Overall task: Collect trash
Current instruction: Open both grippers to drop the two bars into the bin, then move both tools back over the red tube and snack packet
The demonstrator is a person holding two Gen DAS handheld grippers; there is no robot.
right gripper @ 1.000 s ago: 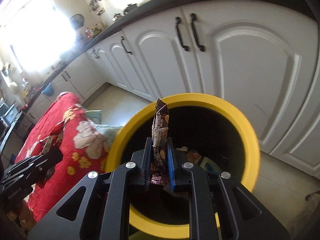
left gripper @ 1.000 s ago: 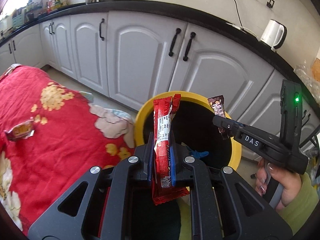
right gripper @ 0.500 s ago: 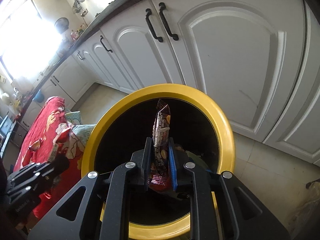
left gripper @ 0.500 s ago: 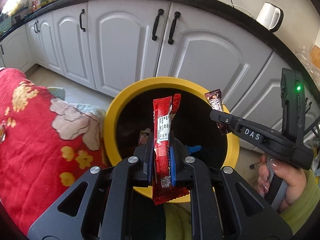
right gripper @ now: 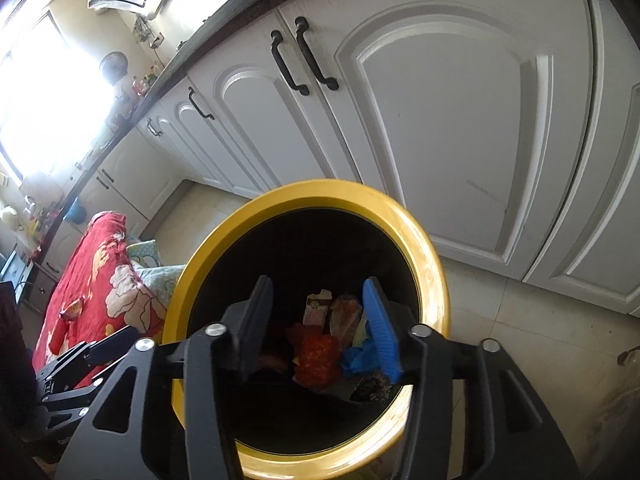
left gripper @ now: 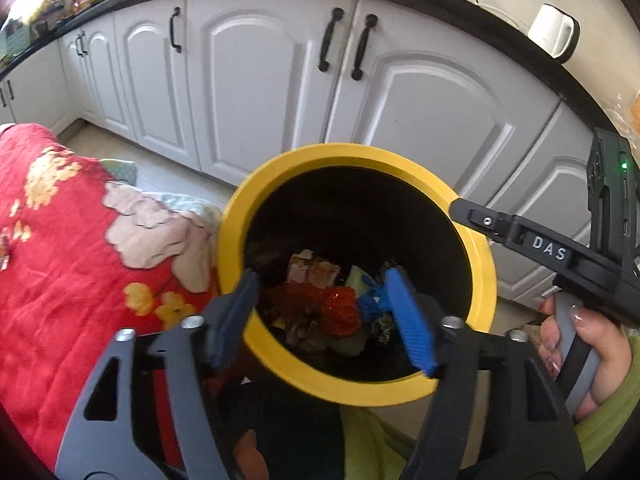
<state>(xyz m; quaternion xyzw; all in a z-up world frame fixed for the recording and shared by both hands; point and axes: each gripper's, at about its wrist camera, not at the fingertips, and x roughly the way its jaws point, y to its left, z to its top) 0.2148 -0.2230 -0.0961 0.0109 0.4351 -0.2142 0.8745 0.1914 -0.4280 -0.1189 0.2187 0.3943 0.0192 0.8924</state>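
A yellow-rimmed black trash bin [left gripper: 476, 248] stands on the floor before white cabinets; it also shows in the right wrist view [right gripper: 432, 264]. My left gripper [left gripper: 324, 300] is open and empty over the bin's mouth. My right gripper [right gripper: 320, 312] is open and empty over the same bin; it enters the left wrist view from the right [left gripper: 520, 232]. Crumpled wrappers lie at the bin's bottom, among them a red wrapper [left gripper: 332, 308], which the right wrist view [right gripper: 316, 356] also shows. One more wrapper [right gripper: 72, 312] lies on the red flowered cloth [right gripper: 100, 272].
White cabinet doors with black handles [left gripper: 344, 46] stand close behind the bin. The red flowered cloth [left gripper: 60, 232] covers a surface left of the bin. A white kettle [left gripper: 554, 34] sits on the dark counter. Tiled floor [right gripper: 520, 320] lies right of the bin.
Both grippers have opened over the bin. The red wrapper left the left gripper and the brown wrapper left the right gripper; both are gone from the jaws.
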